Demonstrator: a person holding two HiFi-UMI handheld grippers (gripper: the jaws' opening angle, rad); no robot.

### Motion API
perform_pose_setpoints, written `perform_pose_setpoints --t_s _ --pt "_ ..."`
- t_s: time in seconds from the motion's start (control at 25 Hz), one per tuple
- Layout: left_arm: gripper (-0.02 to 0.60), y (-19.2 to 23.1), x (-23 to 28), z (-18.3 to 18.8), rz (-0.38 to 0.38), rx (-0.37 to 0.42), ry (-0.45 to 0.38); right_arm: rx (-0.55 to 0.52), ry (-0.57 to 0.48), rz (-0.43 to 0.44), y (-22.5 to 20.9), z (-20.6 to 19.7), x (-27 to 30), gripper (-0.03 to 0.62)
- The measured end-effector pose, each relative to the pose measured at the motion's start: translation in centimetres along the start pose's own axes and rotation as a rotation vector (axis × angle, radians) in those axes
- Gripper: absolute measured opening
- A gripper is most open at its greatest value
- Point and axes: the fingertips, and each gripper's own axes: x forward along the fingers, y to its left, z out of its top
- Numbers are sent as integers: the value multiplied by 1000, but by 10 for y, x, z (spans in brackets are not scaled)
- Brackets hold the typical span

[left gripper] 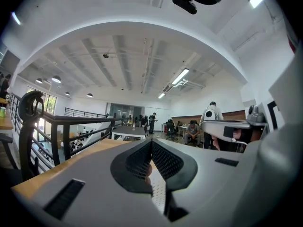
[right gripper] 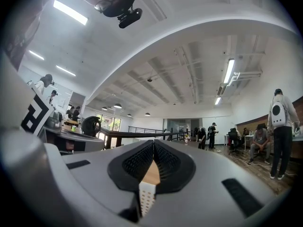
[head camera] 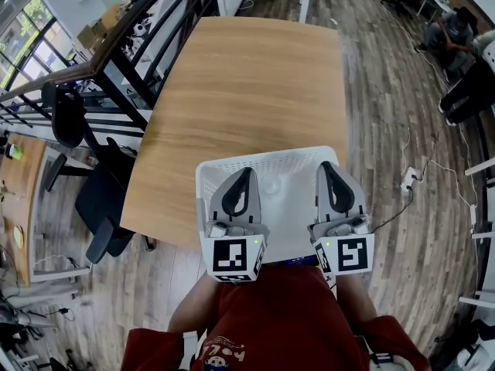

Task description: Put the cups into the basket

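The white perforated basket [head camera: 232,167] stands on the near edge of the wooden table [head camera: 247,83], right in front of me. A faint round, clear shape, perhaps a cup [head camera: 270,183], lies inside it; I cannot tell more. Both grippers are held level over the basket, side by side. The left gripper [head camera: 248,171] is shut with nothing between its pads, and its tips meet in the left gripper view [left gripper: 151,141]. The right gripper [head camera: 325,165] is likewise shut and empty, tips touching in the right gripper view [right gripper: 153,143]. Basket wall [left gripper: 159,189] [right gripper: 146,196] shows below the jaws.
A black railing [head camera: 116,60] runs along the table's left side, with dark office chairs [head camera: 100,199] beyond it. A power strip and cables [head camera: 407,179] lie on the wood floor at the right. People stand and sit far off [left gripper: 210,122] [right gripper: 279,131].
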Motion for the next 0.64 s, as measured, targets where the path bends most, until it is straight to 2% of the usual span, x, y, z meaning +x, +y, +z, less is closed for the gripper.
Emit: perform_pose_setpoints --t_s 0.64 --pt "8 5 0 -4 22 17 -6 -11 -1 20 0 0 1 12"
